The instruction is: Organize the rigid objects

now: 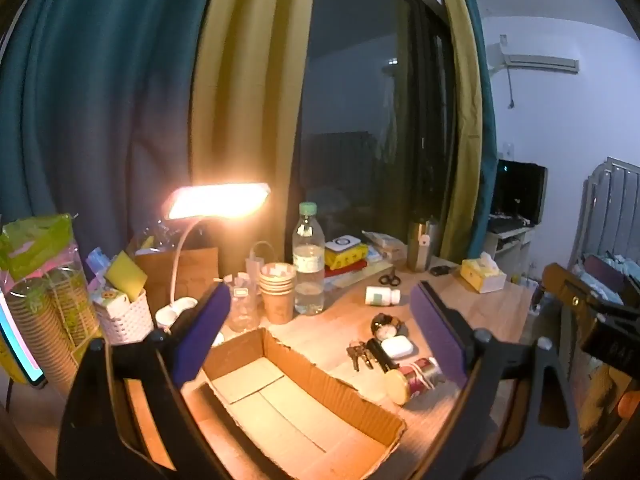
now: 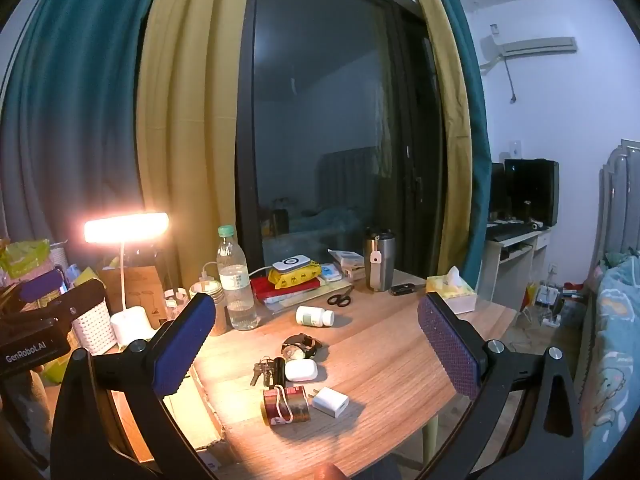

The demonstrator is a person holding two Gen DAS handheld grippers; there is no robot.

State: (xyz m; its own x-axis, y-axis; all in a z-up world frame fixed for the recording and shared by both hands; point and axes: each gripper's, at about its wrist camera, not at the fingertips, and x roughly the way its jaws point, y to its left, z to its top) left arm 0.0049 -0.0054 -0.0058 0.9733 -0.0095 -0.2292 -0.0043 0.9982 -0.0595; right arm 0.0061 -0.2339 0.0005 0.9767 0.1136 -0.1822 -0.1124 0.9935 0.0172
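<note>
Both grippers are held wide open and empty above the table — the left gripper (image 1: 320, 320) over the cardboard box (image 1: 304, 404), the right gripper (image 2: 320, 344) facing the small items still to be sorted. Nothing has been placed in the box, which appears empty.

The items lie in a tight cluster just to the right of the box: keys (image 2: 264, 372), an earbud case (image 2: 301, 370), a watch (image 2: 301, 347), a small round tin (image 2: 286, 405) lying on its side and a white charger (image 2: 330, 401). A pill bottle (image 2: 315, 315) lies on its side beyond them.

Because the pieces touch or nearly touch, a neighbour may be caught or nudged when one is pinched. The tin and pill bottle could be set rolling — perhaps off the table edge. The box's torn, low wall may be snagged on entry.
</note>
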